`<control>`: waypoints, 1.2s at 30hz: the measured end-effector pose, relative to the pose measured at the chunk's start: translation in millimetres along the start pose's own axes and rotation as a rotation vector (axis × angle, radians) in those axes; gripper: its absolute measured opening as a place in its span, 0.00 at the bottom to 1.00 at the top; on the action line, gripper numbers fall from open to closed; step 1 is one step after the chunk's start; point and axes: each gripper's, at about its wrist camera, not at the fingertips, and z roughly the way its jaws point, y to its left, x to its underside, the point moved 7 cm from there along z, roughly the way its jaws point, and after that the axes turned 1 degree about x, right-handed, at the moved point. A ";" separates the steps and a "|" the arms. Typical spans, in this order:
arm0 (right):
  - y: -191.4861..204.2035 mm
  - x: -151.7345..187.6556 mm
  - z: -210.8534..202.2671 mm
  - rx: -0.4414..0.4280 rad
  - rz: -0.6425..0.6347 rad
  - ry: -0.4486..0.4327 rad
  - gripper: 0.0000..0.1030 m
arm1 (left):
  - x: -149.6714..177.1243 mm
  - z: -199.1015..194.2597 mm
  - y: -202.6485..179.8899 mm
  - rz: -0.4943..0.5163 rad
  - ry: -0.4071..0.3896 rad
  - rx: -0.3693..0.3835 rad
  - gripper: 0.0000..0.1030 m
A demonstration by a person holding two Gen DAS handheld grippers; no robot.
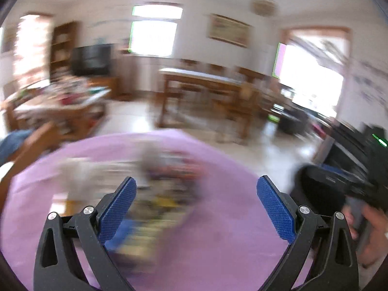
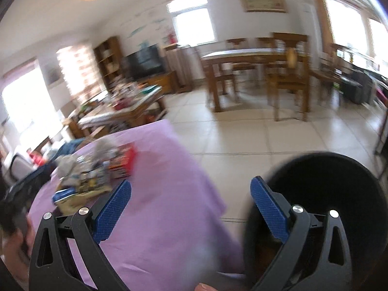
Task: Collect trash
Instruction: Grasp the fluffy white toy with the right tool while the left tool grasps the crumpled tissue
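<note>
A pile of trash (image 2: 97, 169), wrappers and crumpled paper, lies on a table with a purple cloth (image 2: 165, 194). In the left wrist view the pile (image 1: 160, 189) is blurred, just ahead of my left gripper (image 1: 196, 189), which is open and empty above the cloth (image 1: 218, 230). My right gripper (image 2: 190, 194) is open and empty, over the cloth's right edge, with the pile to its left. A black round bin (image 2: 339, 194) stands on the floor by the table, behind the right finger. It also shows in the left wrist view (image 1: 320, 189).
A wooden dining table with chairs (image 2: 254, 72) stands across the tiled floor (image 2: 242, 133). A cluttered low table (image 2: 121, 106) is at the left, with a TV (image 2: 145, 60) and shelf behind. The other gripper and hand (image 1: 363, 194) are at the right.
</note>
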 end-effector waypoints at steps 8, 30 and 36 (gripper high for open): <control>123.8 -20.1 71.2 -0.160 -0.184 0.108 0.95 | -7.0 32.1 155.8 -0.230 0.136 -0.139 0.95; 188.4 -24.3 213.7 -0.109 -0.327 0.327 0.43 | -11.1 52.5 190.9 -0.307 0.046 -0.072 0.27; 178.9 -39.9 181.8 -0.144 -0.249 0.244 0.40 | -24.3 37.0 180.3 -0.262 -0.039 -0.054 0.27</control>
